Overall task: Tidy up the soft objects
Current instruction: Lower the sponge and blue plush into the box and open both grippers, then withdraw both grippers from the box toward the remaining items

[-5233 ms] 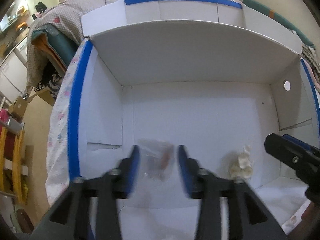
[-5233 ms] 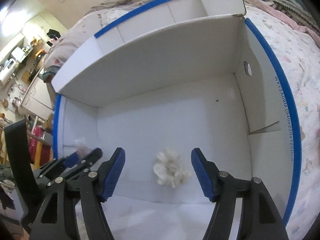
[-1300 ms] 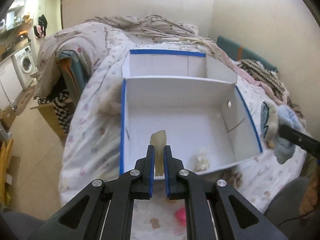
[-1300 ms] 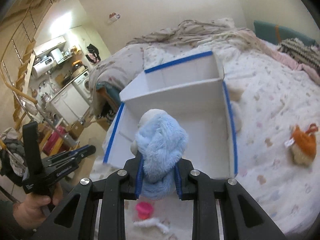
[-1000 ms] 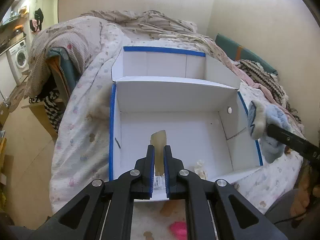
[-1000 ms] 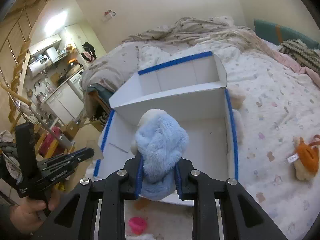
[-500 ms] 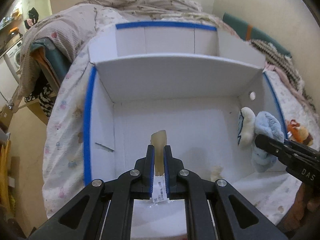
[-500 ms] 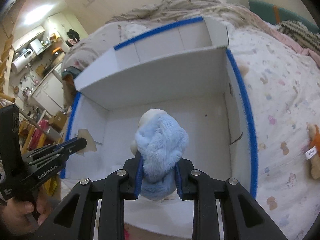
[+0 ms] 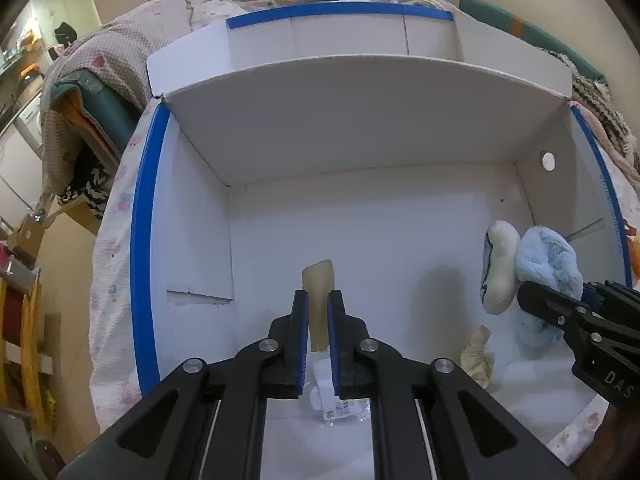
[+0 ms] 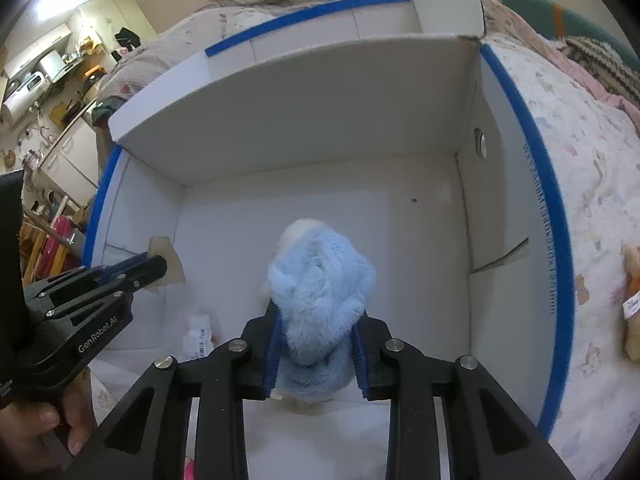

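Both loads hanging over white box floor: left gripper clamped on beige strip left-side, right gripper squeezing blue plush right-side, above cream scrap.

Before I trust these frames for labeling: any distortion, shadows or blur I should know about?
Left wrist view: fisheye bends the white box rim into arcs; a soft shadow lies on its floor beside the blue plush toy. Right wrist view: same bending, dark vignette corners, and the plush looks slightly soft up close.
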A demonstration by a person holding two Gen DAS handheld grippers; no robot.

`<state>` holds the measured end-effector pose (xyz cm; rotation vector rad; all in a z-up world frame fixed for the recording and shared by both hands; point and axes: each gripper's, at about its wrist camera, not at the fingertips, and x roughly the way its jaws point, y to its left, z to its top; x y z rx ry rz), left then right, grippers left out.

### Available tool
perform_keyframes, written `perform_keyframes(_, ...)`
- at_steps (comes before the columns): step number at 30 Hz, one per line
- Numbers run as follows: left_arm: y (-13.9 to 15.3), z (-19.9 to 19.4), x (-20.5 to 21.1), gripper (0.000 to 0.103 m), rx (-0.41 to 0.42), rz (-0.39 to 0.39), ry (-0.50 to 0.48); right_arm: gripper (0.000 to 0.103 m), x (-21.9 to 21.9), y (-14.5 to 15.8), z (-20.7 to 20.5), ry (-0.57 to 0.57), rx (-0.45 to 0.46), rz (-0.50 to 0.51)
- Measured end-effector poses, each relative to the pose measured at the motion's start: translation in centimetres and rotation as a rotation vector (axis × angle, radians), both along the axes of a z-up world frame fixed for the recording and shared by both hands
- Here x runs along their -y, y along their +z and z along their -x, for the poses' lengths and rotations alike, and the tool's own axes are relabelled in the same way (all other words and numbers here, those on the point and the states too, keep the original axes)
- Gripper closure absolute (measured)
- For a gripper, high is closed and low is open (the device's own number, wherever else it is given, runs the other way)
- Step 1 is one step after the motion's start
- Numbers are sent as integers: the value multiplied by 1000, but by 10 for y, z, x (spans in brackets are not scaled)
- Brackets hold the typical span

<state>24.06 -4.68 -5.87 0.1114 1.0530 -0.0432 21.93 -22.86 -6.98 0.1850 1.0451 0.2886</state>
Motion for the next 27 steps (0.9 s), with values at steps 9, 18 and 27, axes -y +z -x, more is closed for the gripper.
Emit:
perform_keyframes(9,-3,-2,-5,89,-13,-27,34,45,-2,1,2,12,10,-42)
perform_keyframes(18,10,9,-6,43,36,-50,51,10,11,19,9,-23,48,-145)
perform_keyframes(27,35,22,-6,43,79,-38,65,0,11,38,23,-16,104,-132)
